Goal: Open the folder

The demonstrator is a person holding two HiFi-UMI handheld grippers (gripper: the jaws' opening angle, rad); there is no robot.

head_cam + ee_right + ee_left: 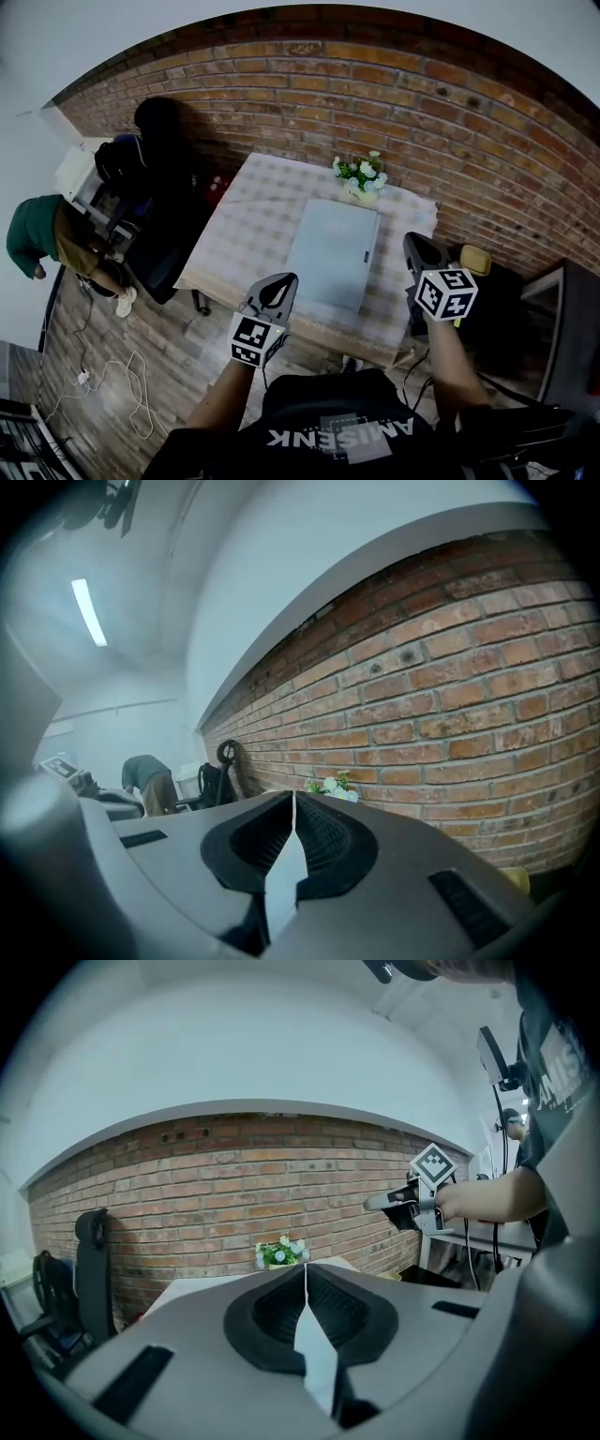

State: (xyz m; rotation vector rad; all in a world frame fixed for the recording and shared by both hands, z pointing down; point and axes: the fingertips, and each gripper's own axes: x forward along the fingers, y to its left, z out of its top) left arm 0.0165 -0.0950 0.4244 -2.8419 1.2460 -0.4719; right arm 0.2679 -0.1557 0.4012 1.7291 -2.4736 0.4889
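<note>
From the head we look steeply down at the worktop, with the left gripper and right gripper low in frame. Each gripper's camera sits close behind its own jaws, facing almost level toward the brick wall ahead. All three views share the flowers and that wall beyond the grippers.

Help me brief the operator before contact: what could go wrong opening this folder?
1. The pale blue flat folder lies closed on the checked tablecloth; both the left gripper and right gripper are shut, so catching the thin cover may drag the cloth instead.
2. The small pot of white flowers stands by the folder's far corner; a lifted cover or reaching gripper could tip it.
</note>
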